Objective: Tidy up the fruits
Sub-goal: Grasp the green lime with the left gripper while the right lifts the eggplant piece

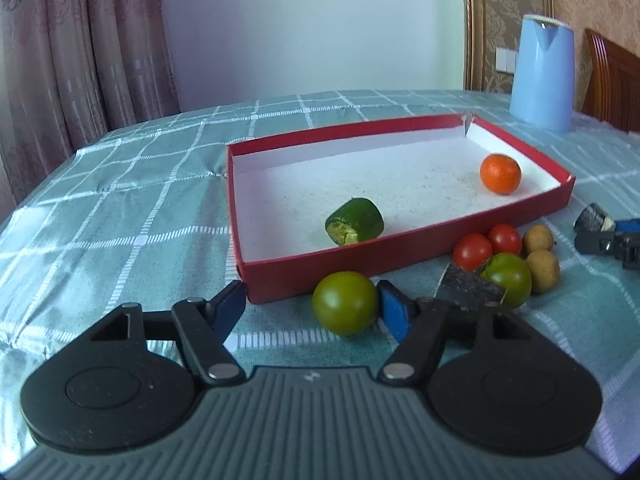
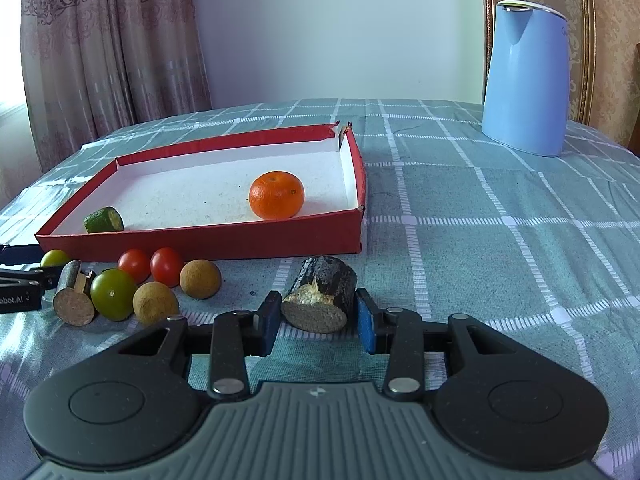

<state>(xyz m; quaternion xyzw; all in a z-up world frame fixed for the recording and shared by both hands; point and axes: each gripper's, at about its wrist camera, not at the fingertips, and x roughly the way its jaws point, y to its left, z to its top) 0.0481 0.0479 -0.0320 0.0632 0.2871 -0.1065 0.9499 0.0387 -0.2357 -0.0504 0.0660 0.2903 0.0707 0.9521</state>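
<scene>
- Your left gripper [image 1: 312,308] is spread wide and grasps nothing; the green tomato [image 1: 345,303] sits on the cloth between its pads, nearer the right pad [image 1: 394,310], just in front of the near wall of the red tray [image 1: 320,266].
- That tomato looks round, smooth and probably slippery; take it across its widest middle and squeeze gently, since the skin may bruise or split.
- Your right gripper [image 2: 316,318] is also released, its pads flanking the dark cut stalk piece [image 2: 320,300] without clearly touching it.
- The stalk piece looks stiff and rough, so it should hold firm; grip its curved sides, not the crumbly cut face.
- Left of it lie two red tomatoes [image 2: 152,266], two longans [image 2: 176,290] and another green tomato [image 2: 113,294], close together.
- An orange [image 2: 276,195] and a cucumber piece [image 2: 104,220] already rest in the tray.
</scene>
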